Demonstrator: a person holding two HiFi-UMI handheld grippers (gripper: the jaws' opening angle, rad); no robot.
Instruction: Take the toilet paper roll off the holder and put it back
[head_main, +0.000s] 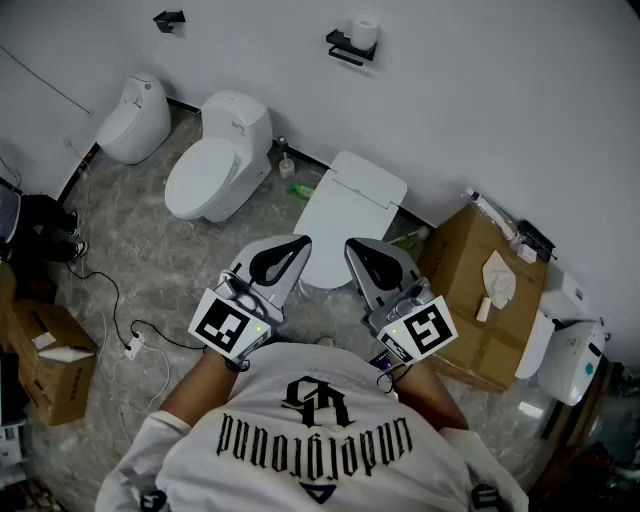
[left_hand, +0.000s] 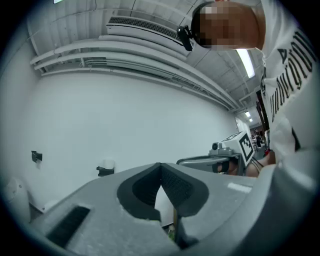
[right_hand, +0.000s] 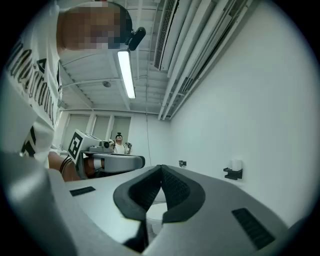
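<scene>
Two clenched, empty grippers, well short of the roll
The toilet paper roll (head_main: 365, 32) sits on its black holder (head_main: 346, 47) on the wall. A square-lidded toilet (head_main: 350, 200) stands between it and the left gripper (head_main: 297, 248) and right gripper (head_main: 354, 248). Round toilet (head_main: 215, 165) to the left, cardboard box (head_main: 480, 310) to the right.

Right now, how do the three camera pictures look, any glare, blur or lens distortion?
Head view: evenly lit, sharp, soft shadows; the toilet paper roll is small but distinct. Left gripper view: strong fisheye bowing of the ceiling pipes, dark corners. Right gripper view: same bowing, and the ceiling light blows out white.
</scene>
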